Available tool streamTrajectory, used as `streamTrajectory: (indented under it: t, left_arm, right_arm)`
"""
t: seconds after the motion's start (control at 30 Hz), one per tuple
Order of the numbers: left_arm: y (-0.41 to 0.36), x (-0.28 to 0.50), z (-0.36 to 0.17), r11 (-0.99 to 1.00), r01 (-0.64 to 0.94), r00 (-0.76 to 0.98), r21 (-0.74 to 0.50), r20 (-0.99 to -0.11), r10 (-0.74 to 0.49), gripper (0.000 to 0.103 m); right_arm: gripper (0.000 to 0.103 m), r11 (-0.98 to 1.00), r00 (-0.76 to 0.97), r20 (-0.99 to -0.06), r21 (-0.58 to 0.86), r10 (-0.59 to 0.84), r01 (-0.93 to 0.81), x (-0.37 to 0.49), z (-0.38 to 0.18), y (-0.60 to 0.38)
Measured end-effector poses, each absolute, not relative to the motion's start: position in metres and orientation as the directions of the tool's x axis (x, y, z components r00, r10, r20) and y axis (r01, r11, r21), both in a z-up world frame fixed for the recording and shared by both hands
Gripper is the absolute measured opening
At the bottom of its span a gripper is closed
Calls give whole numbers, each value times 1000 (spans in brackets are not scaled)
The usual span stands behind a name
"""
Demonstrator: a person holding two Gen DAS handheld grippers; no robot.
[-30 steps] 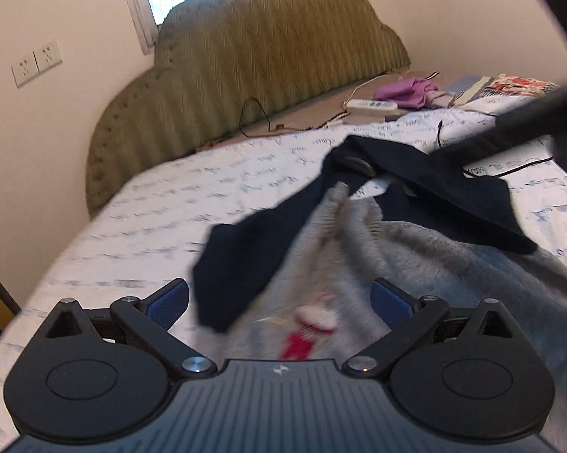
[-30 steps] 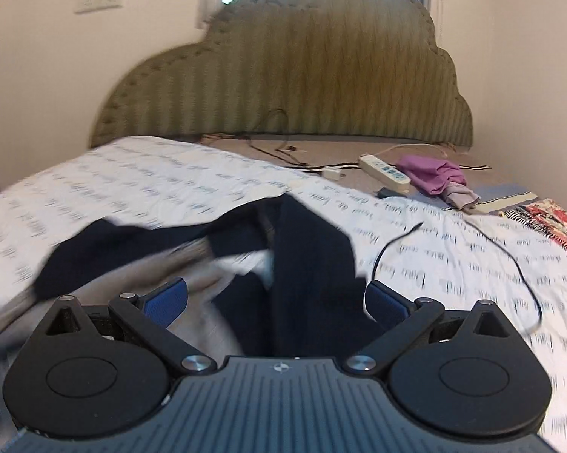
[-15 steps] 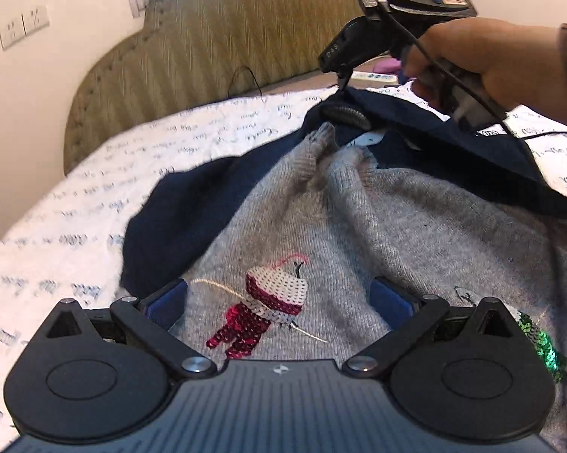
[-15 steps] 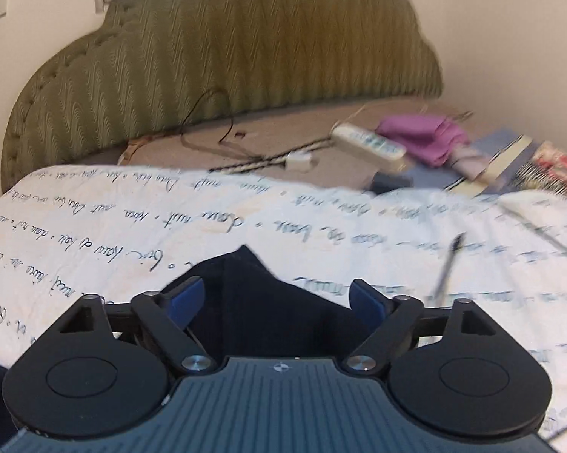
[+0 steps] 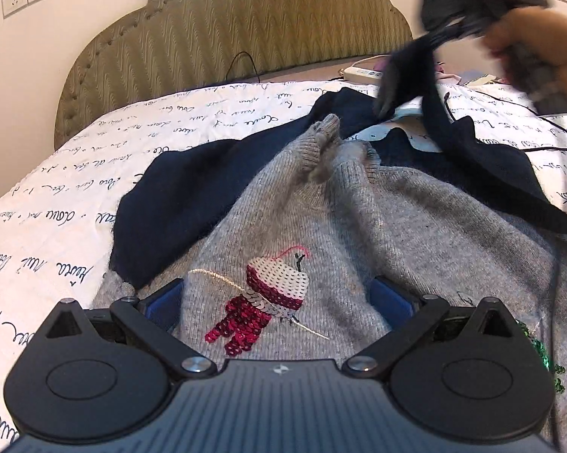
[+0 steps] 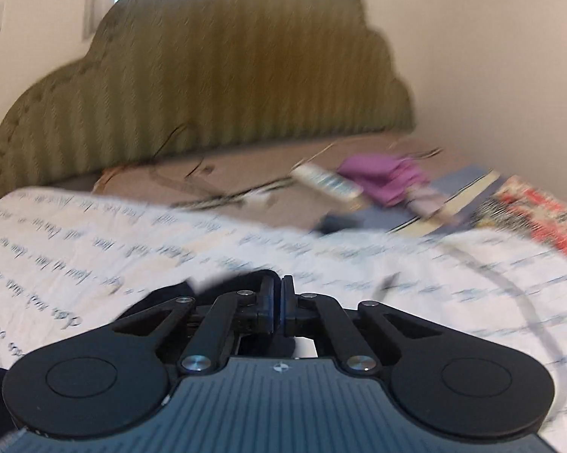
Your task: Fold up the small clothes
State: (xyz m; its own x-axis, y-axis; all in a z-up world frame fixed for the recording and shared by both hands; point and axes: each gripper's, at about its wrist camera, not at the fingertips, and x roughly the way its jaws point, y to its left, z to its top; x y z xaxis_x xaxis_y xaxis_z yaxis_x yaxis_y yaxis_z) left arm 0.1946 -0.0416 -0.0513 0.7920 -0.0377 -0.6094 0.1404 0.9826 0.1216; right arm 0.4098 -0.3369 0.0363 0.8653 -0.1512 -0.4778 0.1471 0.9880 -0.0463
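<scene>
A grey knit sweater with a sequin figure lies on the bed, over a navy garment. My left gripper is open, its blue pads low over the grey sweater's front. My right gripper is shut on the far edge of the navy garment. In the left wrist view the right gripper is blurred at the upper right and lifts the navy cloth off the bed.
The bed sheet is white with script print. A green padded headboard stands behind. A power strip, purple cloth, books and a black cable lie at the far right.
My right gripper has closed on the navy garment's edge and is lifting it. My left gripper has stayed open over the grey sweater.
</scene>
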Motion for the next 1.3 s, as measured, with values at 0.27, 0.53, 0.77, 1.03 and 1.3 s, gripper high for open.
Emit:
streamTrajectory:
  t: [0.27,0.53,0.77,1.03,1.3]
  left_arm:
    - [-40,197,-51,984,139,789,114,-613,-40,103]
    - [-40,197,-52,984,139,789,114,-613,-40,103]
    - [-39,198,-51,985,139,787,106,-616,-45,103]
    - [-39,198,-51,985,140,786,104,-617,-47,103]
    - [-40,197,-52,983,140,788,116,-615,-40,103]
  right_arm:
    - [3,906,855,-391,106,-341,410,272,78,-474]
    - [4,666,661,-575,250,-482,703,145,5,-608]
    - [41,529,656,-632,420,-412,737,100,-55,-632]
    - [55,456,729,-561,570,-392,684,120,-66,-656]
    - [14,512,737,-497,530,-459,676,119,-43,-643]
